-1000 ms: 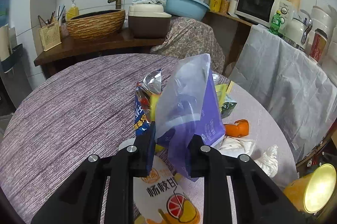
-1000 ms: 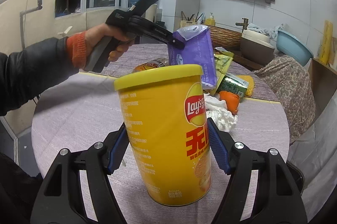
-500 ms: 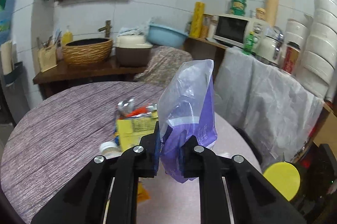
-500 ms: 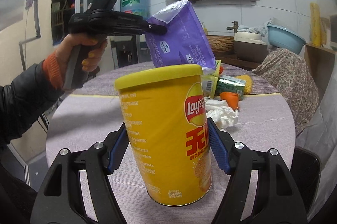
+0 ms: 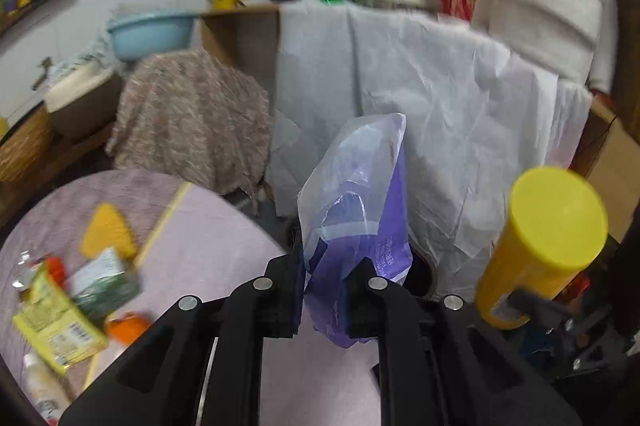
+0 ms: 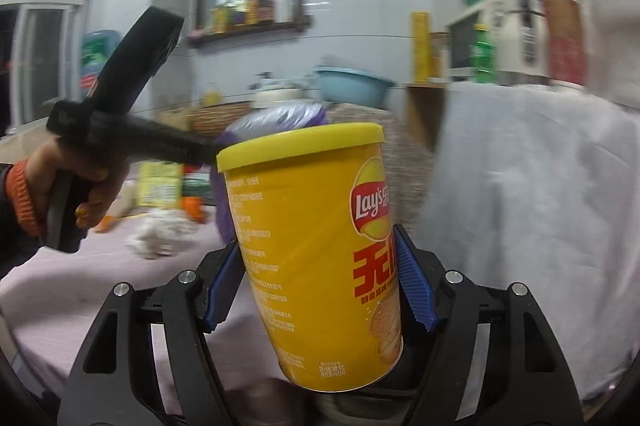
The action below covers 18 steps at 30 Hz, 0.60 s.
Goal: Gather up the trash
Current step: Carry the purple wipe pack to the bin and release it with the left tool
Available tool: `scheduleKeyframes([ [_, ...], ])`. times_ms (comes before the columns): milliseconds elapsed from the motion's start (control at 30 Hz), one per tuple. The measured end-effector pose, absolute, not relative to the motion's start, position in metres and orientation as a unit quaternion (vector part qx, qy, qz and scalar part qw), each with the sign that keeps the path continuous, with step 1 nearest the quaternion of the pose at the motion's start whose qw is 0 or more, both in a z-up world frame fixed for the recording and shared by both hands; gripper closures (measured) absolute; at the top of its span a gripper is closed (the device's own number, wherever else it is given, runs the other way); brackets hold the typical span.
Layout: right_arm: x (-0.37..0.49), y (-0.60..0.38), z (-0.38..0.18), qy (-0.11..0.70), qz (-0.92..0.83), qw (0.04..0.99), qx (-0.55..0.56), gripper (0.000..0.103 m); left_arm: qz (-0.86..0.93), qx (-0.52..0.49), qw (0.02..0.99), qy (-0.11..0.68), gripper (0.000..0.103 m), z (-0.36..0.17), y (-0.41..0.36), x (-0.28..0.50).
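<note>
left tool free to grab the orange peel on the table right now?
Probably not. The left tool is shut on the purple bag, so nothing else fits; the orange peel lies open on the table.

Swung both grippers off the table toward the white-draped counter [image 5: 420, 98]. Left gripper [image 5: 328, 290] had just been closing tighter on the purple bag [image 5: 360, 218]; chip can [image 6: 320, 250] now hangs past the table edge [image 5: 224, 210].
</note>
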State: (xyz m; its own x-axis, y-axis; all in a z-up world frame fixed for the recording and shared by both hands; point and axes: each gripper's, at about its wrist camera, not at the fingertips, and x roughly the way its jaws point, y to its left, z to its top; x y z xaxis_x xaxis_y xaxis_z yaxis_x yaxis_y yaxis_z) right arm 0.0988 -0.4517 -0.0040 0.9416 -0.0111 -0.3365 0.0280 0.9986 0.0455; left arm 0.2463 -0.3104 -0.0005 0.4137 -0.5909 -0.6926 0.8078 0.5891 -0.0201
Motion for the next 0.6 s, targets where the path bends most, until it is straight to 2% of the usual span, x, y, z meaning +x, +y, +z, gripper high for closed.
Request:
scheduleKeyframes([
  [133,0.098,-0.502,-0.022,0.19,-0.078,0.978,0.045,0.033,-0.413,0.187,0.799,0.395,0.089,-0.043,-0.379,0.255],
  [300,0.101,-0.543,-0.057,0.22,-0.109,0.965,0.087,0.033,-0.387,0.211,0.771,0.459,0.089,-0.099,-0.423,0.265],
  [400,0.111,-0.553,-0.076,0.239,-0.112,0.959,0.105,0.033,-0.366,0.227,0.757,0.491,0.078,-0.124,-0.436,0.267],
  [433,0.113,-0.557,-0.081,0.245,-0.113,0.957,0.109,0.033,-0.357,0.232,0.757,0.497,0.071,-0.131,-0.44,0.268],
  [467,0.118,-0.559,-0.086,0.25,-0.114,0.955,0.113,0.033,-0.348,0.236,0.757,0.501,0.059,-0.135,-0.442,0.269],
  [533,0.125,-0.566,-0.097,0.26,-0.113,0.951,0.122,0.033,-0.336,0.242,0.763,0.497,0.043,-0.137,-0.447,0.269],
  [600,0.132,-0.569,-0.108,0.272,-0.113,0.946,0.133,0.033,-0.331,0.245,0.772,0.484,0.041,-0.134,-0.446,0.266],
])
